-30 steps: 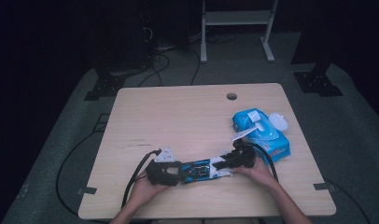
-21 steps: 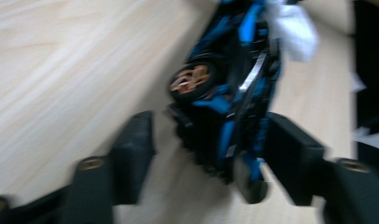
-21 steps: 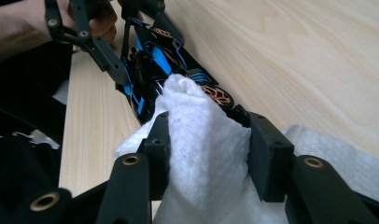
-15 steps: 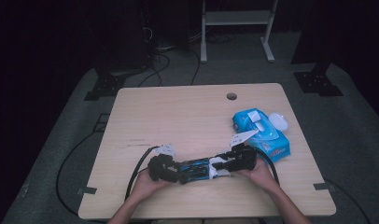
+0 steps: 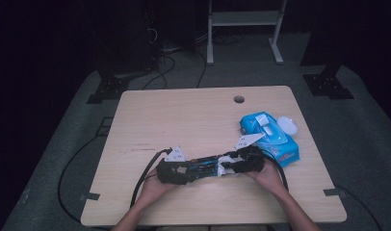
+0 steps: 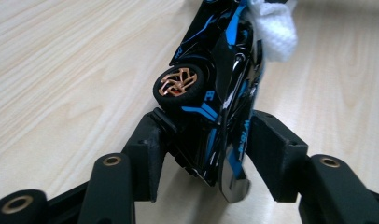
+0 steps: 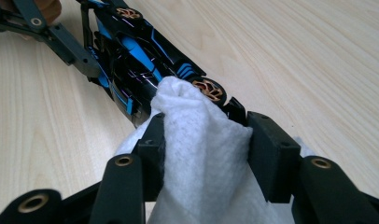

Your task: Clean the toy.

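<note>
- Both forearms came in from the near edge of the table, hands close together and grippers pointed toward each other.
- The left gripper [image 5: 184, 171] lay nearly level in the left hand [image 5: 152, 185]; its jaws had just been closing and gripped one end of the toy car [image 6: 215, 93].
- The right gripper [image 5: 234, 163], in the right hand [image 5: 268, 175], had jaws that had just been opening a little, yet they pinched the white wipe [image 7: 197, 154] bunched between them.
</note>
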### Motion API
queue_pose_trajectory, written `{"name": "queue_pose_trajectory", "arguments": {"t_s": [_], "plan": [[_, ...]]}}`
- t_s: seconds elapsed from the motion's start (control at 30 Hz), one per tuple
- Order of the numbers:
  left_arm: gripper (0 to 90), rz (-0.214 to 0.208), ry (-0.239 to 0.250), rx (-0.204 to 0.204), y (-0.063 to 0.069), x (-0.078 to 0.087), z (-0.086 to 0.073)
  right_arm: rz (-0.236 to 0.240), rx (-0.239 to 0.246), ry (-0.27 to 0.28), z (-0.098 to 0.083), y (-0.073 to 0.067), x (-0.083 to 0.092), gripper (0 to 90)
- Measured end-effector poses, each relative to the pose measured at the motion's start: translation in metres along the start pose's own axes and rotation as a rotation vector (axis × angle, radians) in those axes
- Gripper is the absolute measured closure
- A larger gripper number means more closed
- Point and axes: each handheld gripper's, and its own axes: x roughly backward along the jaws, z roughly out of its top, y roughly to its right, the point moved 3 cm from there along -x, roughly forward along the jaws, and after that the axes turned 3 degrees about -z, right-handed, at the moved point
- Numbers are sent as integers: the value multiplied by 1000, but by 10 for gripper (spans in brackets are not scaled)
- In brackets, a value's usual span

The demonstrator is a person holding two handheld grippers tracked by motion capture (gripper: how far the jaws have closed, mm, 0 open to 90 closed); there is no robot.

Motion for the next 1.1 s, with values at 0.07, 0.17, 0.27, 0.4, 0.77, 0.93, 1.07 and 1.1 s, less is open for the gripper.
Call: {"name": "queue_pose_trajectory", "arguments": {"t_s": [0.07,0.17,0.27,0.4,0.77,0.93,1.07,1.1], "plan": [[418,-3,3,-9,3,2,-1,-5,-3,1,0,-2,4,506],[390,-19,12,-2,5,4,-1,-9,-9,15,-2,-5,12,511],[361,-64,22,45,1,2,0,-8,-13,23,-2,-8,18,567],[459,-72,22,38,1,0,2,-21,-27,42,1,-9,23,679],[574,-5,43,-49,1,-11,14,-23,-39,97,35,-25,-1,843],[573,-12,59,-50,0,-12,13,18,-3,106,53,-42,-25,846],[573,-29,74,-33,-2,-9,10,1,54,89,57,-50,-34,847],[573,-30,76,-36,-2,-9,9,-9,52,86,56,-48,-33,847]]}}
